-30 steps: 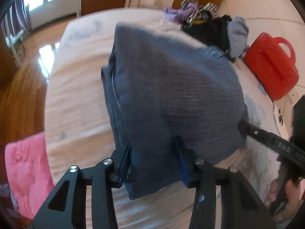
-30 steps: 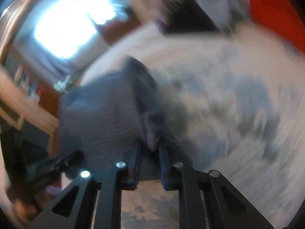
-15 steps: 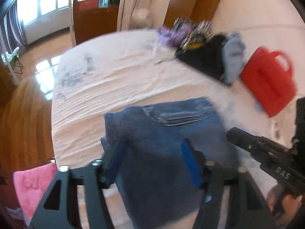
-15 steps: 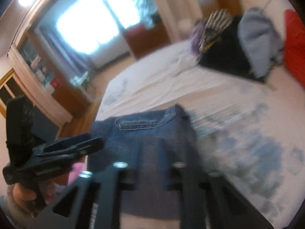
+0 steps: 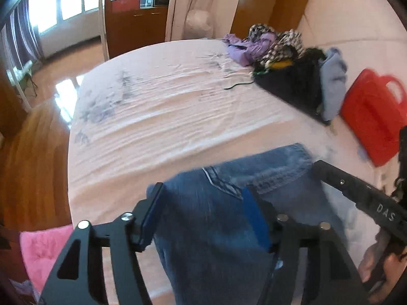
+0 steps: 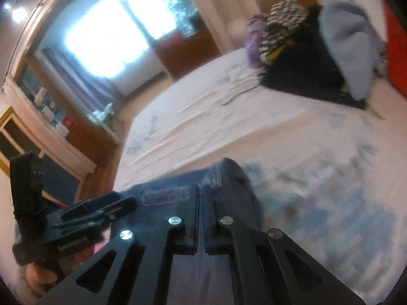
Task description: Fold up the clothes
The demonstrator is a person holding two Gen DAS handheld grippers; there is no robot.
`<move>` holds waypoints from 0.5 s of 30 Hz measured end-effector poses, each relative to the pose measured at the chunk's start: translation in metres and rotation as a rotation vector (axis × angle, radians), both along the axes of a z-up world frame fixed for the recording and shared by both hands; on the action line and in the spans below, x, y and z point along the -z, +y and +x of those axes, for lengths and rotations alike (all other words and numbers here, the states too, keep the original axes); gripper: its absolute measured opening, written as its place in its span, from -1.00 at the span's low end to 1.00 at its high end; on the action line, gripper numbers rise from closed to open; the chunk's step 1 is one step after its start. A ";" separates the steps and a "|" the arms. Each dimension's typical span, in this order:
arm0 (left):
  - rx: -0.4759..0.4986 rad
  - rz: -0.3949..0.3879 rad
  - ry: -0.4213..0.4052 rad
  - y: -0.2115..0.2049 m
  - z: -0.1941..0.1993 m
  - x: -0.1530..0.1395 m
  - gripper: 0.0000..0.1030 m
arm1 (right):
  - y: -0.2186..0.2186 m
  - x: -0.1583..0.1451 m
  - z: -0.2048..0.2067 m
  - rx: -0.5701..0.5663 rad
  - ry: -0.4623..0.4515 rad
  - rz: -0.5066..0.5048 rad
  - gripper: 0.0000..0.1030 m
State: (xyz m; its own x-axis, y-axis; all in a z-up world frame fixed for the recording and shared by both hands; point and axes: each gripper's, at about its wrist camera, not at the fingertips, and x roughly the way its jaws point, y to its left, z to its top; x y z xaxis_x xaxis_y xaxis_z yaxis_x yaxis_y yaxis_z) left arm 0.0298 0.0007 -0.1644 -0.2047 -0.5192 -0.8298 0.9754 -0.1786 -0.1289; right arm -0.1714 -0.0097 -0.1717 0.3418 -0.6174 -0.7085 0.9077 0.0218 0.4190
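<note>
The folded blue denim jeans [image 5: 223,228] lie on the near edge of the pale printed bedsheet [image 5: 165,117]. The left gripper [image 5: 203,218] gapes wide, empty; the right gripper [image 6: 201,218] is pinched together, apparently empty. Fold seems finished; next comes fetching another garment from the heaped dark clothes pile [image 5: 292,71]

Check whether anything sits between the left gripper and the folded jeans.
Nothing visible does. The left gripper is open directly over the jeans, its fingers straddling the denim. The clothes pile and red bag lie far across the bed.
</note>
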 end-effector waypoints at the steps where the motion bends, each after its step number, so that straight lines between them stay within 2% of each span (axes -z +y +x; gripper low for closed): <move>1: -0.008 0.016 -0.015 -0.003 0.000 0.008 0.25 | -0.008 0.007 0.004 -0.001 0.017 0.019 -0.94; 3: -0.024 0.047 -0.045 -0.009 -0.001 0.023 0.28 | -0.016 0.027 0.004 0.028 0.029 0.077 -1.00; 4: -0.031 0.049 -0.045 -0.008 0.000 0.025 0.49 | -0.019 0.039 0.000 0.048 0.011 0.103 -1.00; 5: -0.038 0.039 -0.033 -0.004 0.003 0.023 0.53 | -0.019 0.049 -0.007 0.070 -0.033 0.106 -1.00; 6: -0.044 0.029 -0.021 0.000 0.006 0.020 0.70 | -0.019 0.051 -0.011 0.082 -0.059 0.099 -1.00; 9: -0.064 -0.001 0.015 0.013 0.014 0.013 0.70 | -0.011 0.040 -0.012 0.096 -0.048 0.067 -0.98; 10: -0.070 -0.011 0.027 0.017 0.017 0.011 0.70 | 0.002 0.031 -0.017 0.123 -0.057 0.021 -0.89; 12: -0.083 -0.031 0.051 0.026 0.023 0.006 0.70 | 0.035 0.013 -0.031 0.189 -0.104 -0.081 -0.85; 15: -0.080 -0.040 0.069 0.042 0.022 0.007 0.66 | 0.072 0.004 -0.037 0.224 -0.129 -0.149 -0.85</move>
State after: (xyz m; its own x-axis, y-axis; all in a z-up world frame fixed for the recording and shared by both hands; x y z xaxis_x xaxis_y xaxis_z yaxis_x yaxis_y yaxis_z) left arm 0.0519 0.0423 -0.1713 -0.2171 -0.5682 -0.7937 0.9759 -0.1066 -0.1906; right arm -0.2081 0.0627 -0.1752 0.2672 -0.7812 -0.5642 0.8362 -0.1031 0.5387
